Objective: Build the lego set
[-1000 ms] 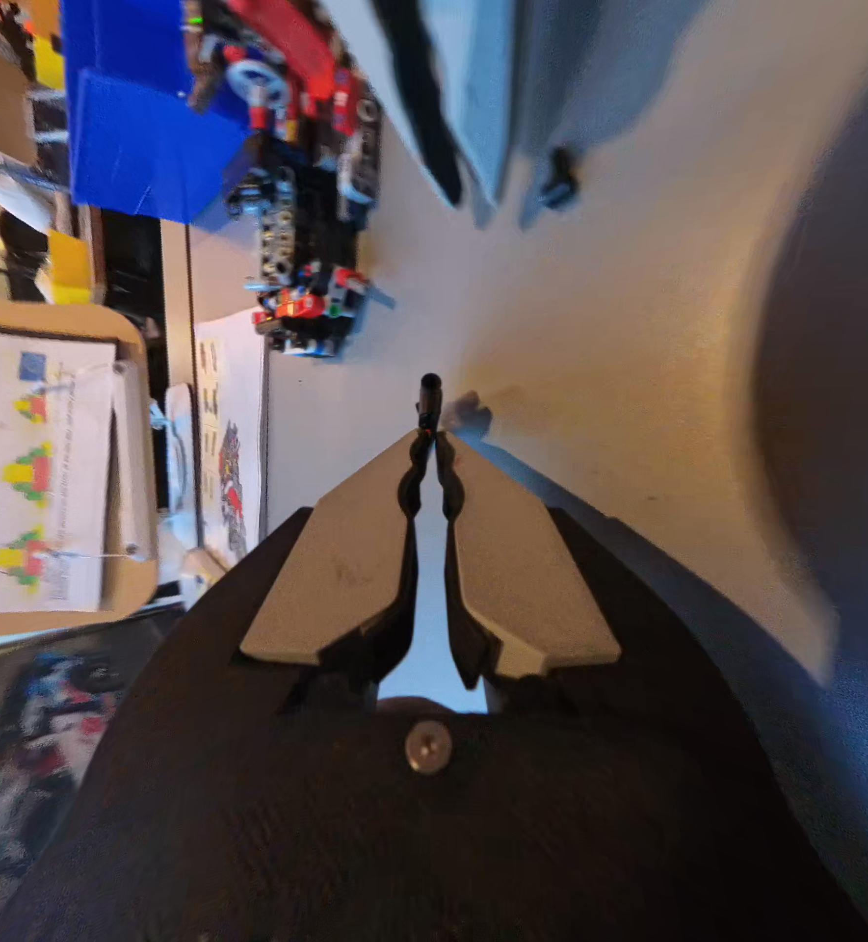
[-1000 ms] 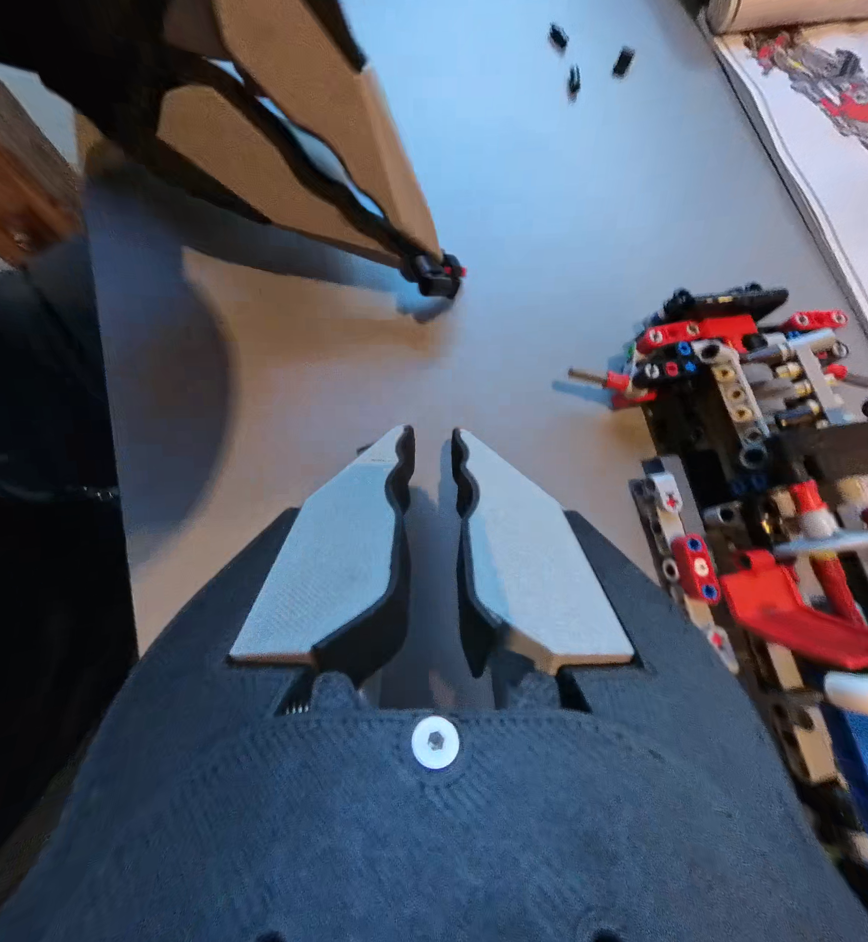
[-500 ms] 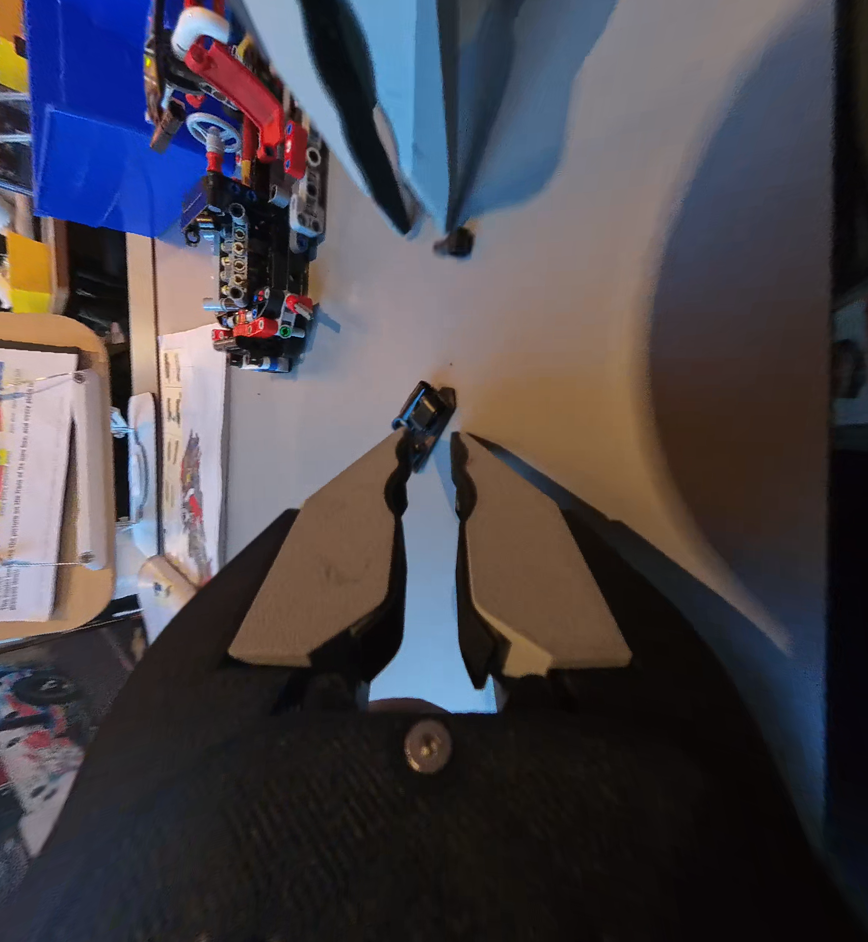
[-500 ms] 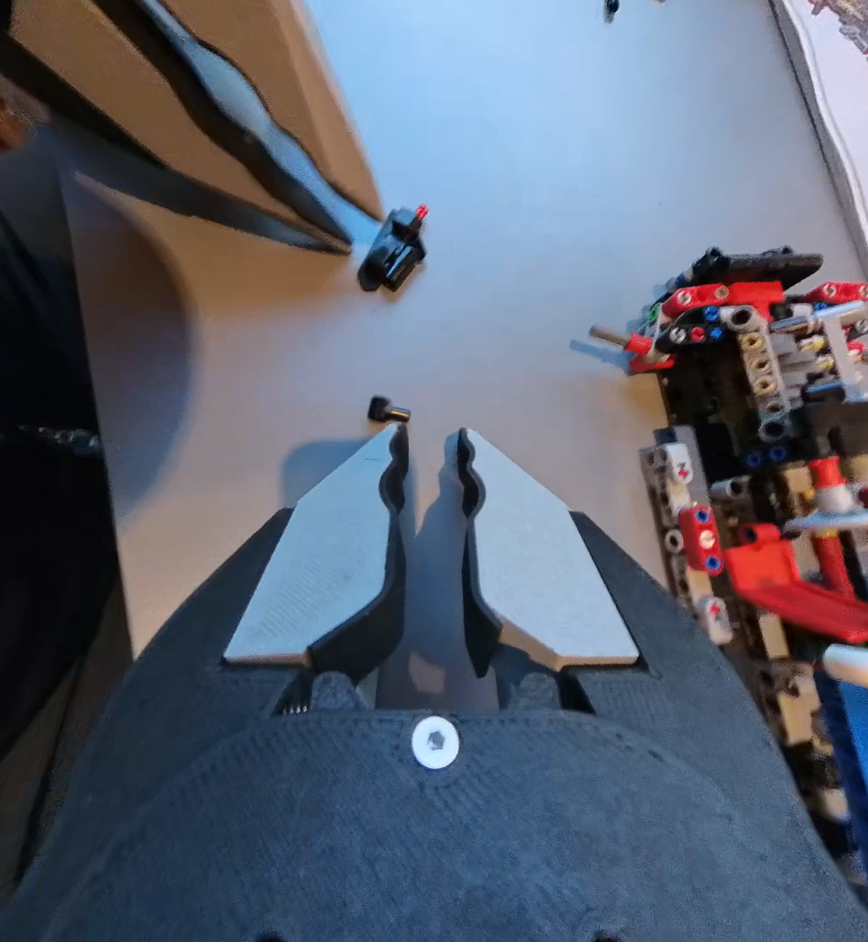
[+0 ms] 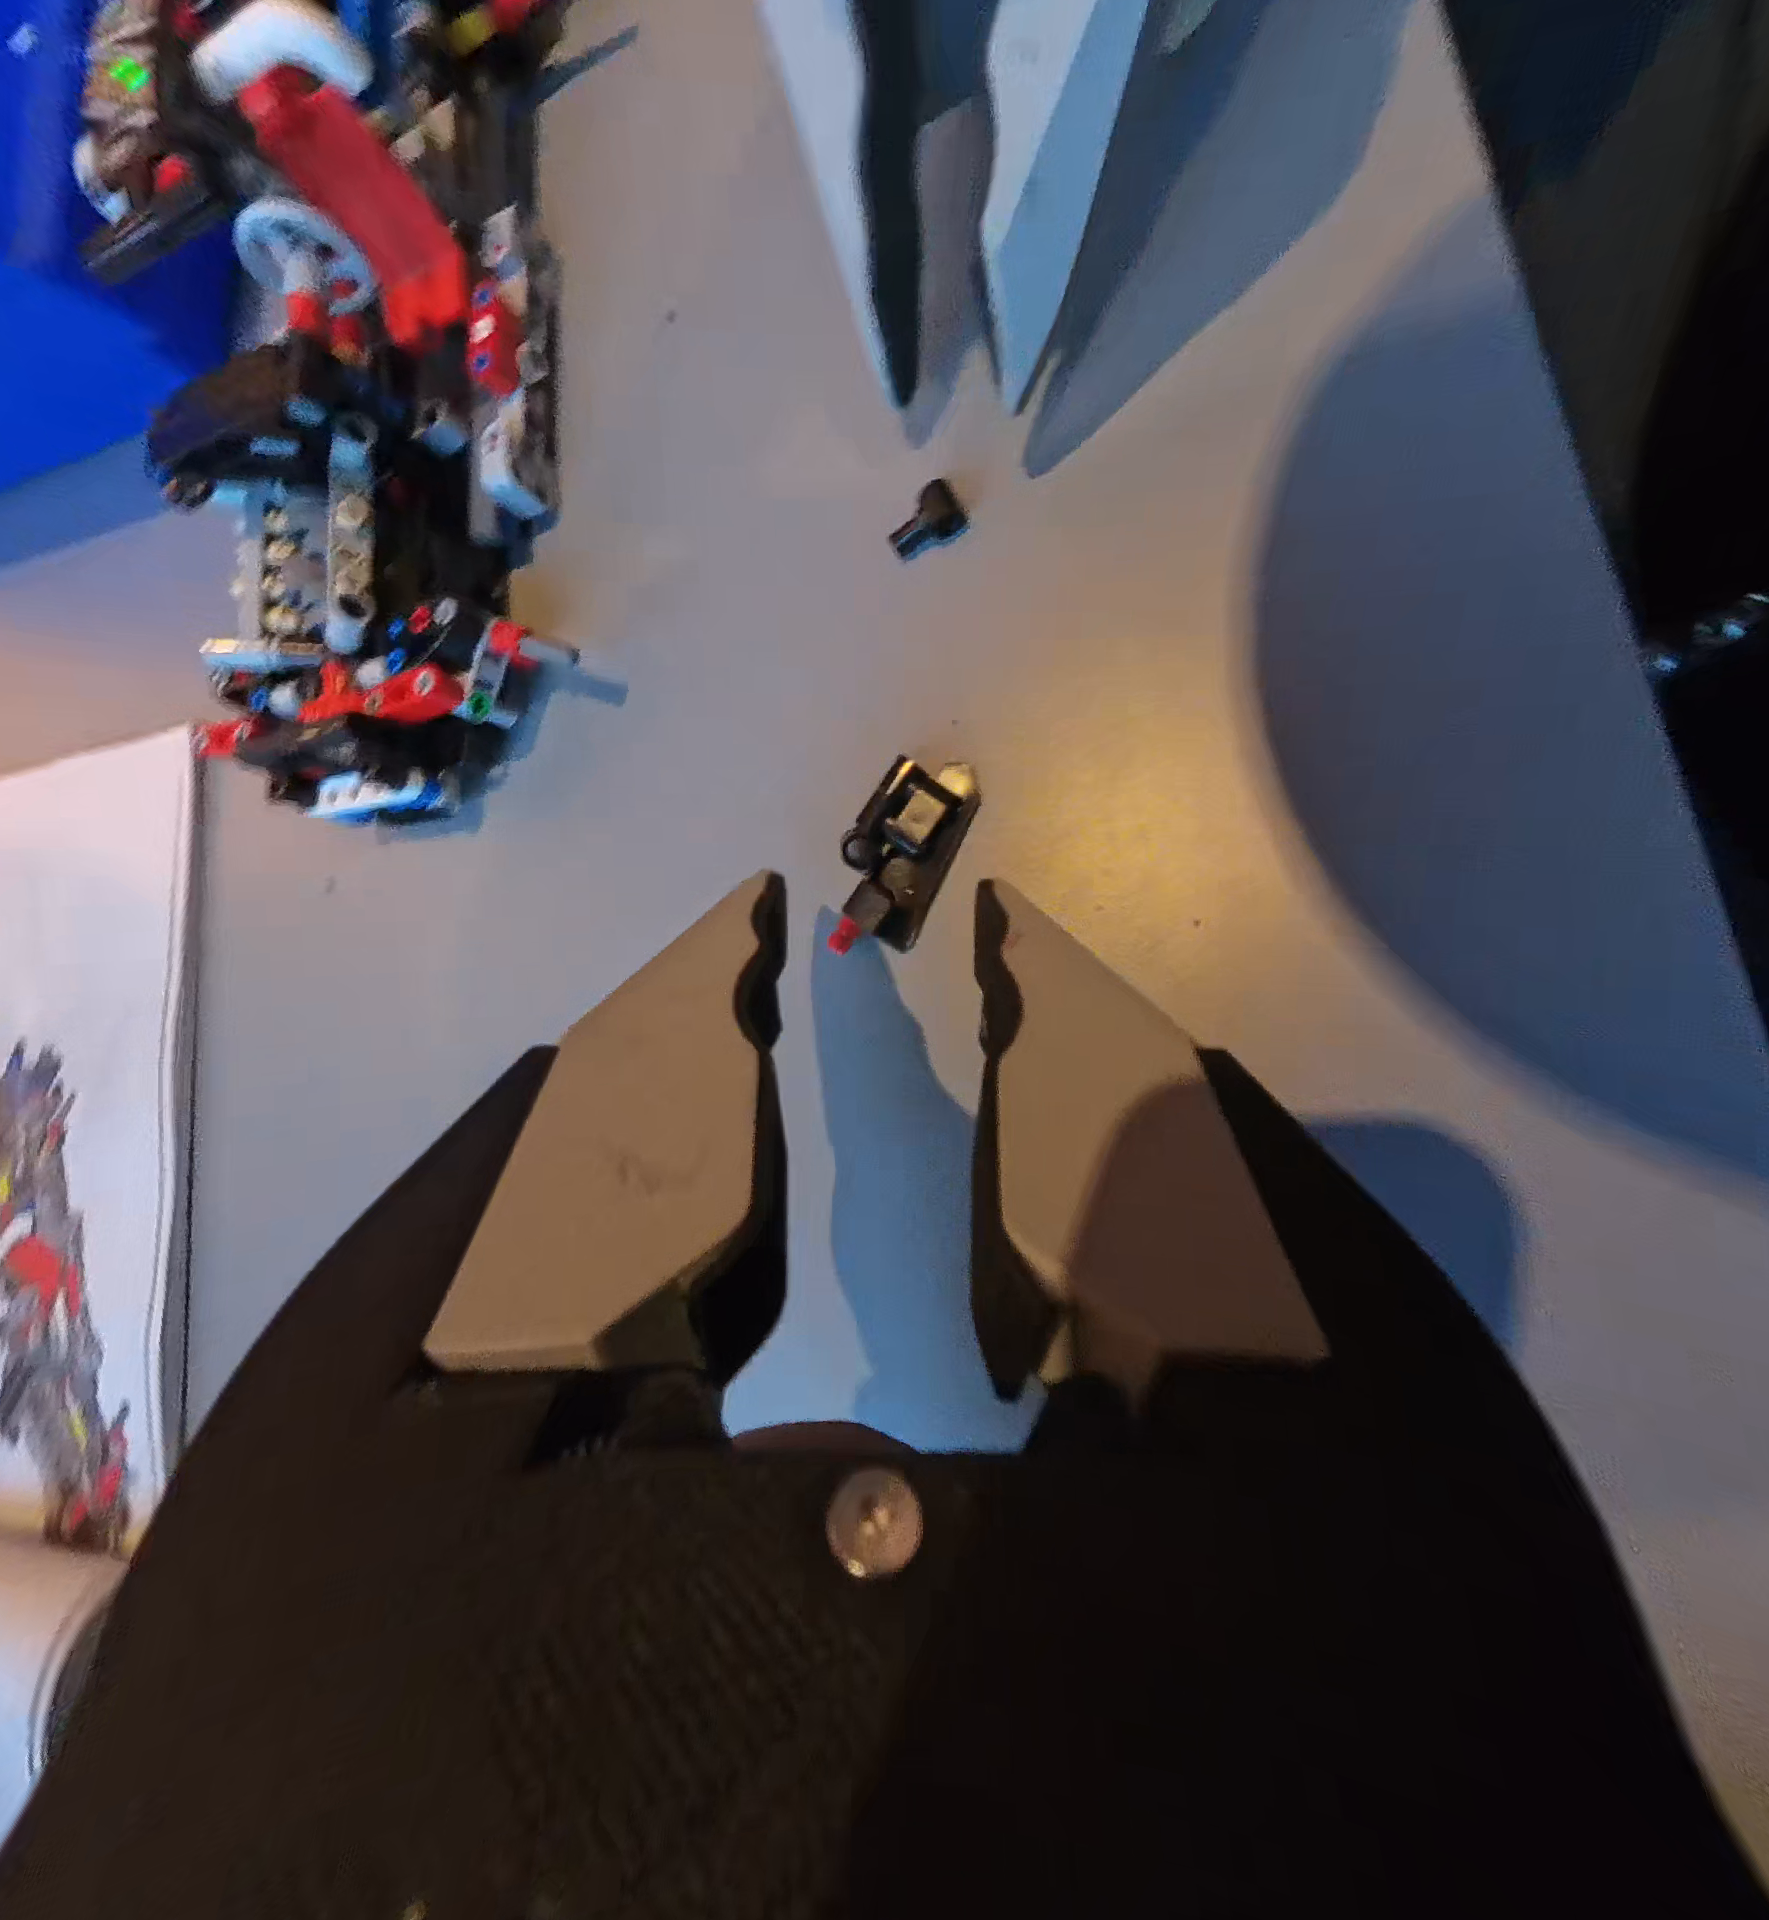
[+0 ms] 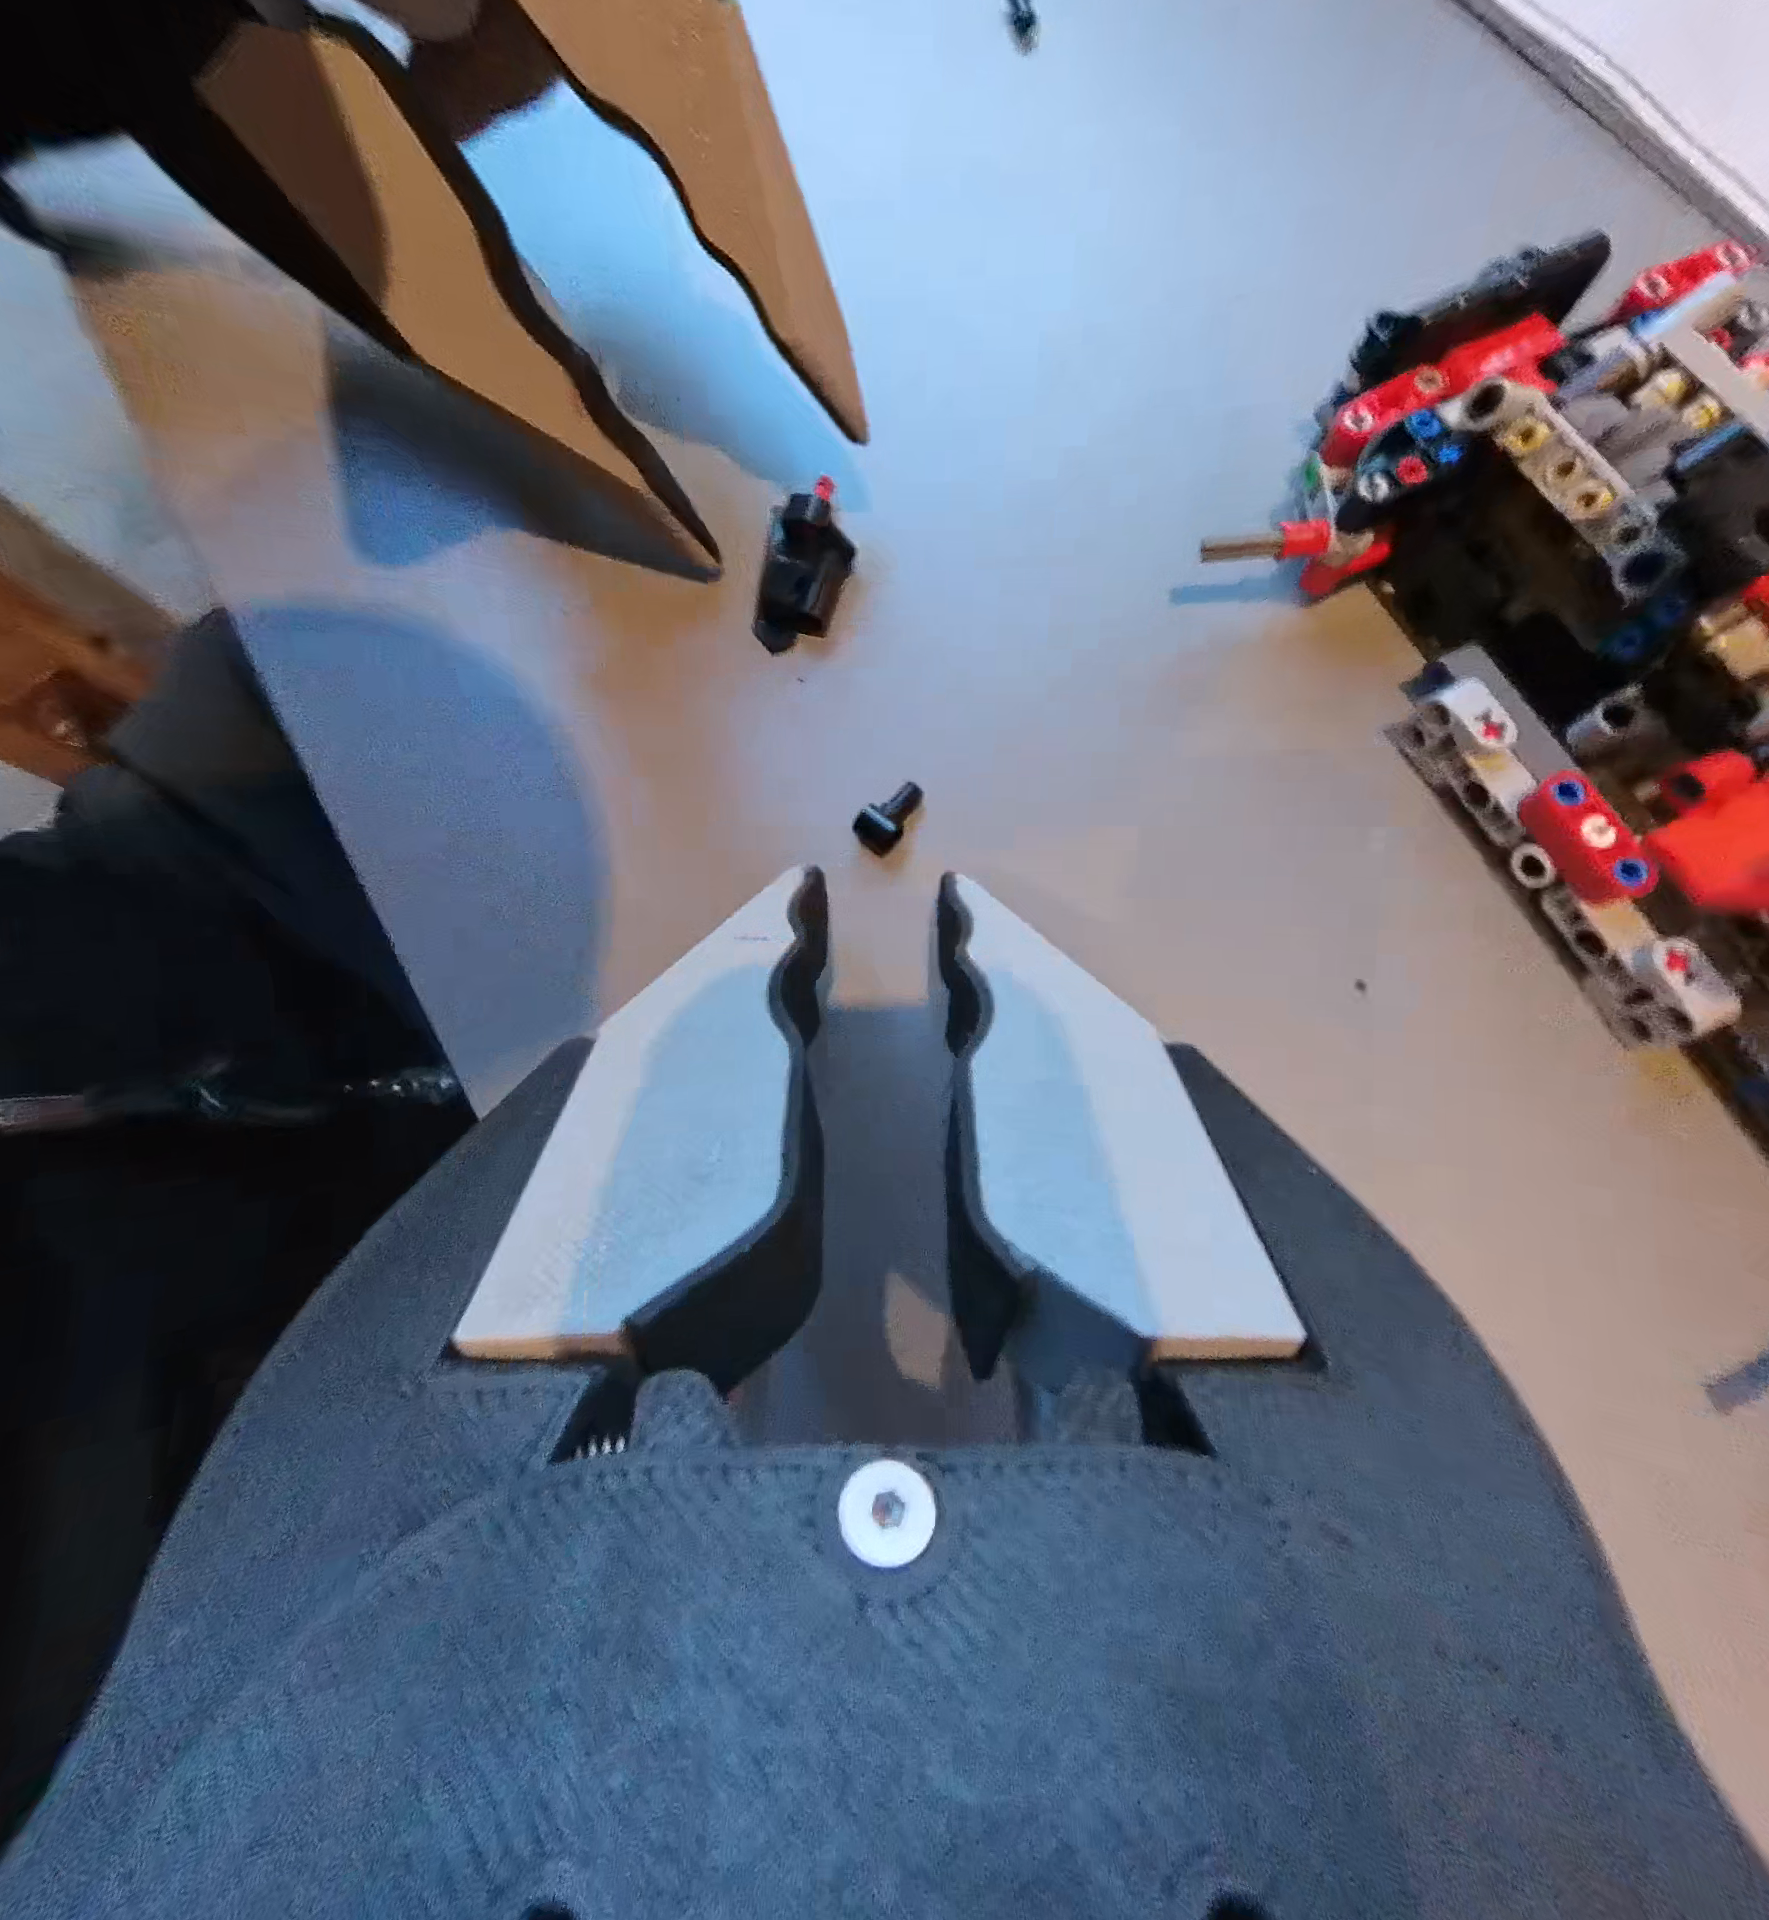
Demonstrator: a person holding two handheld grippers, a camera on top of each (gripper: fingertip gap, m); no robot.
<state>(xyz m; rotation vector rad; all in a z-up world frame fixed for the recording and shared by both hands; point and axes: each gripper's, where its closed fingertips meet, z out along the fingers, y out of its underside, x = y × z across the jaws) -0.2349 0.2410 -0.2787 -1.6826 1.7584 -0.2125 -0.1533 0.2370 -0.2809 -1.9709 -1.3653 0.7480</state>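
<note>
Pale grey tabletop, warm light patch near centre, broad rounded shadow at right of the left wrist view. Left gripper was released, jaws spread wide and holding nothing; a small black piece with a red pin lay flat on the table just beyond its fingertips, apart from both. In the right wrist view the same piece sat upper centre, just beside the tips of the left gripper, which entered from the upper left. Right gripper was also released, jaws parted with a narrower gap, empty; a small black peg lay on the table just ahead of its tips, not touching. In the left wrist view this peg lay above centre, below the right gripper's tips at top. The partly built lego model, black, grey and red, stood at upper left, well apart from both loose pieces; in the right wrist view it occupied the right edge. An instruction sheet lay at left edge, and a blue bin filled the upper left corner.
</note>
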